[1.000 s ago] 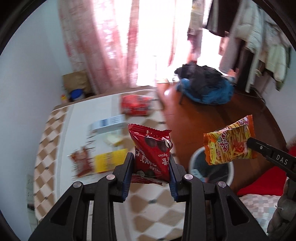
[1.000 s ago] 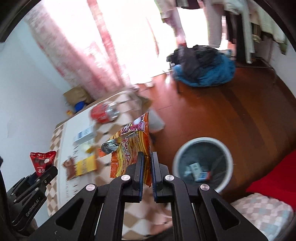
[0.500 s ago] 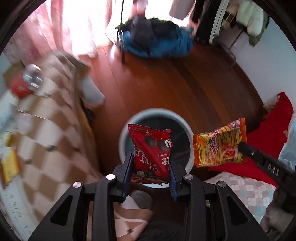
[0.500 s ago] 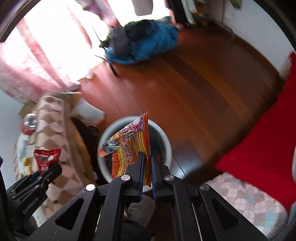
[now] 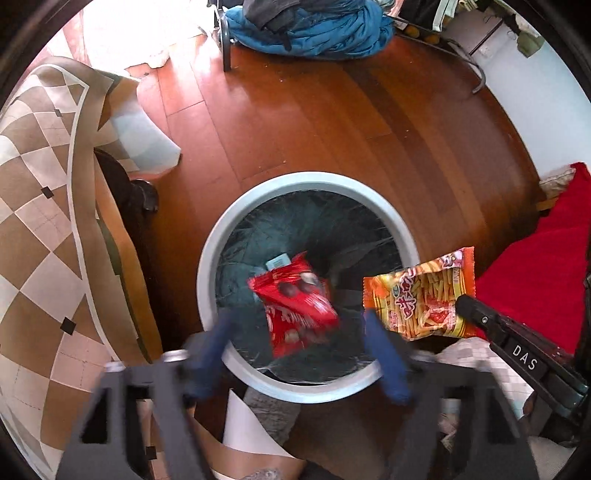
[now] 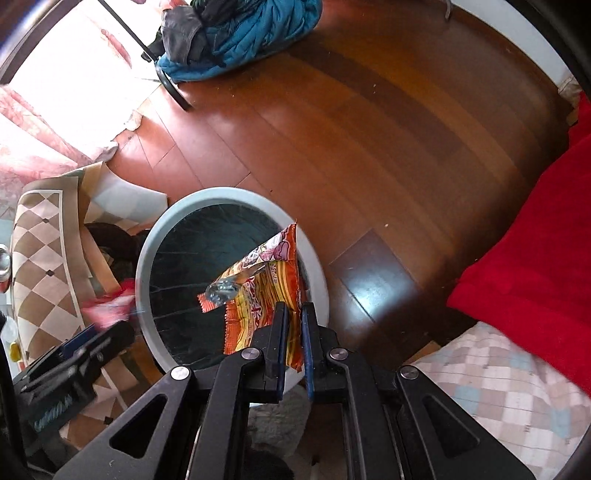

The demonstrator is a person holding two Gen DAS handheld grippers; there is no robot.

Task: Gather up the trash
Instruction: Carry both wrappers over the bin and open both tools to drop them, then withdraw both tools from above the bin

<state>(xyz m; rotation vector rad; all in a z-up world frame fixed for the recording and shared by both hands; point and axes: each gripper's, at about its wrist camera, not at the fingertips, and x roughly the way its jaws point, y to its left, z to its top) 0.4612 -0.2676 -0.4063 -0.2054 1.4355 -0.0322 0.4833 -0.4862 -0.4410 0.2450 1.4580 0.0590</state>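
Let go since half a second back — left gripper spread wide apart, fingers blurry, nothing pinched between them. Red snack bag loose now, tipped and blurred, dropping over the bin, near the bin's 6 o'clock side. Seen in the right view too, as a red smear at 9 o'clock beside the rim. Right gripper pressed together on the orange snack bag, pinched at the bag's bottom edge, bag standing up over the bin's 4 o'clock rim.

Could go wrong from here:
- Red bag falling close to the near rim — could catch the edge and slide out onto the wood floor.
- Orange bag hanging right above the rim, not over the middle. Let go there, could land on the edge and tip outside.
- Light, floppy bags — easy to drift sideways on the way down.
- Black liner looks loose, so a bag could sit on a fold, not drop to the bottom.

Counting:
- Two grippers.
- Two snack bags, one red, one orange.
- One bin, with one small pale packet inside at 12 o'clock of the red bag.
- One table with a checked cloth at 9 o'clock.
- One blue bundle at 12 o'clock.
- One red blanket at 3 o'clock.
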